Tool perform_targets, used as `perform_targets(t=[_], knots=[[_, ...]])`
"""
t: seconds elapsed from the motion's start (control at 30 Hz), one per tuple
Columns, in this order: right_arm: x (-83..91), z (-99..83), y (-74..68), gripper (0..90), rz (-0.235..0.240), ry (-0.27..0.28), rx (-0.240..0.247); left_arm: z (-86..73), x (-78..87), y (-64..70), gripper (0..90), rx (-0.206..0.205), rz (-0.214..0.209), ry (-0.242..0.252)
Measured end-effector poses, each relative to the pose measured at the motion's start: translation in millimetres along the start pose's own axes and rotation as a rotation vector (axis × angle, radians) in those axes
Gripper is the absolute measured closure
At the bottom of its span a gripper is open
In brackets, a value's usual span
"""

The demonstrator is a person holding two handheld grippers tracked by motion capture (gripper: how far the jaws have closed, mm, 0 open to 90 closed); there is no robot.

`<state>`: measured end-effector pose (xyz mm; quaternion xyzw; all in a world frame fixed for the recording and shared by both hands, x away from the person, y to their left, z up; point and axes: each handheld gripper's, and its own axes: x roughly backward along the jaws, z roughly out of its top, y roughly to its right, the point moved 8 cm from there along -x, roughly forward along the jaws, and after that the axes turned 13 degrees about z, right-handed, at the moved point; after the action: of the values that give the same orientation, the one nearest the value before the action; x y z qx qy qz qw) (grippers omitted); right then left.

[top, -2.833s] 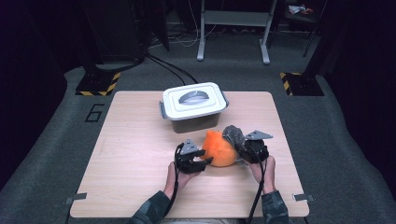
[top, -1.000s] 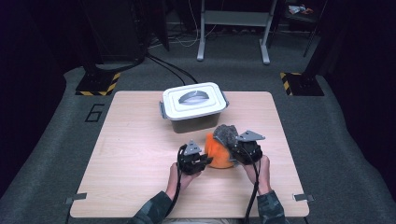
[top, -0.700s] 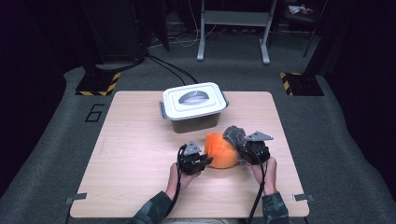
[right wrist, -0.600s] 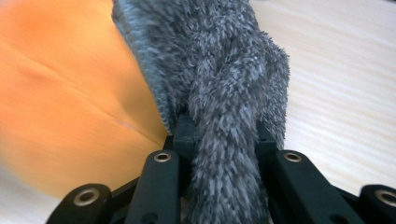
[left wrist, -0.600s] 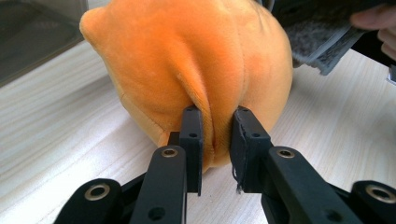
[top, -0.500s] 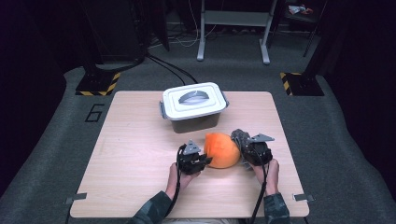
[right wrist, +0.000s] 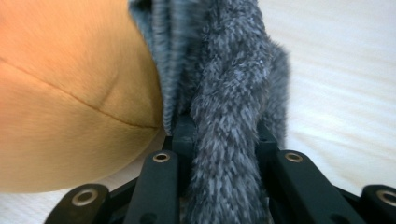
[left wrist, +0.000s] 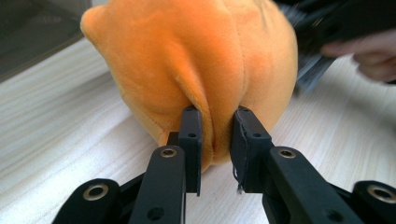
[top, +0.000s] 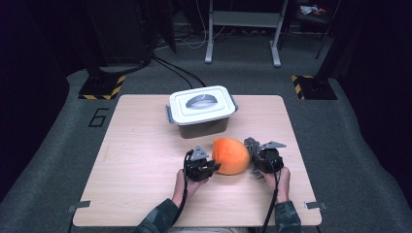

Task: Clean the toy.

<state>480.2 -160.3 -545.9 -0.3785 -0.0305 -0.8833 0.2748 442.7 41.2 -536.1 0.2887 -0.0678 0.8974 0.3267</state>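
Observation:
An orange plush toy (top: pixel 230 155) lies on the wooden table (top: pixel 141 160) between my two grippers. At its left end my left gripper (top: pixel 215 168) is shut on a fold of the orange plush (left wrist: pixel 201 60), pinched between the jaws (left wrist: pixel 215 135). A grey furry part (right wrist: pixel 229 93) hangs off the toy's right side, next to the orange body (right wrist: pixel 70 102). My right gripper (right wrist: pixel 224 135) is shut on this fur, which covers the jaw tips. In the high view the right gripper (top: pixel 253 156) sits tight against the toy's right end.
A white-lidded plastic box (top: pixel 201 109) with a grey handle stands just behind the toy at the table's middle back. The person's right hand (left wrist: pixel 373 56) shows beyond the plush. Bare tabletop lies to the left and at the front.
The right gripper has drawn a little right and toward the person with the grey fur. The orange plush now lies lower and more spread out. The left gripper has barely moved.

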Motion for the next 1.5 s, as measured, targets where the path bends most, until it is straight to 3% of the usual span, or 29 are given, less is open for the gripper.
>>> perform_targets(t=[0.07,0.17,0.27,0.33,0.5,0.6,0.9,1.07,1.27,1.5], knots=[[14.0,9.0,-2.9,70.7,-0.017,0.046,0.03,0.5,-0.1,0.0,74.8,-0.002,0.0,0.004],[30.7,23.1,-17.4,70.7,0.013,0.108,0.065,0.6,0.0,0.0,74.8,0.004,0.002,0.005],[35.2,30.8,-36.9,70.7,0.06,0.113,0.101,1.1,0.1,0.2,74.4,-0.002,0.003,0.008],[28.5,32.0,-42.9,70.8,0.042,0.089,0.137,0.7,-0.1,-0.4,73.8,0.002,-0.001,0.005],[16.9,29.4,-42.3,71.0,0.005,0.061,0.138,1.3,0.7,-3.4,60.8,-0.001,0.006,0.002],[16.0,30.3,-40.5,71.0,0.014,0.066,0.135,0.0,0.6,-2.8,51.7,-0.01,0.017,0.0],[14.3,29.9,-36.1,70.9,0.045,0.074,0.117,-4.6,-2.6,-1.9,48.5,-0.047,0.08,0.011],[12.7,30.3,-35.2,70.8,0.048,0.08,0.102,-6.9,-5.5,-2.1,51.1,-0.054,0.09,0.011],[16.8,30.9,-33.9,70.5,0.047,0.069,0.109,-4.8,-5.7,1.2,69.9,-0.063,0.078,0.014],[35.0,42.2,-45.7,70.4,0.081,0.124,0.129,3.5,0.9,2.4,75.6,-0.052,0.06,0.036]])
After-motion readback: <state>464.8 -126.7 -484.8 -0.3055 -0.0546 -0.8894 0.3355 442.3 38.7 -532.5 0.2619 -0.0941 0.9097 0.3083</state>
